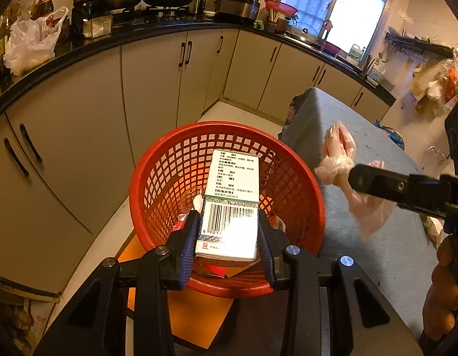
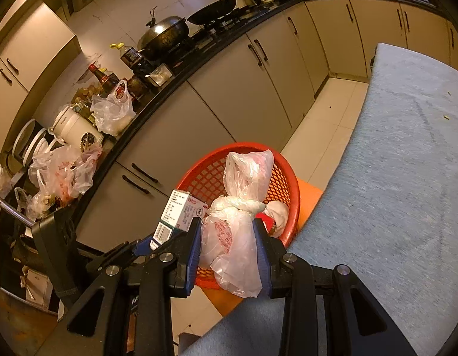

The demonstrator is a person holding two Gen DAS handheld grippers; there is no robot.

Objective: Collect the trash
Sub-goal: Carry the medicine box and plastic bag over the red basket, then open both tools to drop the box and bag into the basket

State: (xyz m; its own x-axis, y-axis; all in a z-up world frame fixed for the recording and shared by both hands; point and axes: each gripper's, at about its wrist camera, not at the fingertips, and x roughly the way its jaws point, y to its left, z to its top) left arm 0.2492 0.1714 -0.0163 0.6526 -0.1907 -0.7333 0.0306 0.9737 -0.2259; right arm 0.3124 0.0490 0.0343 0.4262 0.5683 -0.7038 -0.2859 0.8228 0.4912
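Mid-drop, by the look of it: both pieces of trash carried to the red mesh basket (image 1: 229, 195), release not yet made. Left claw (image 1: 229, 237) part closed, clamped on a white medicine carton (image 1: 233, 204) with barcode and printed text, poised over the basket mouth at 12 o'clock. Right claw (image 2: 229, 249) likewise narrowed around a knotted, crumpled pink plastic bag (image 2: 240, 222), over the basket's near rim beside the grey-clothed table (image 2: 407, 178) at 3 o'clock. Next: open over the basket, clear of the rim.
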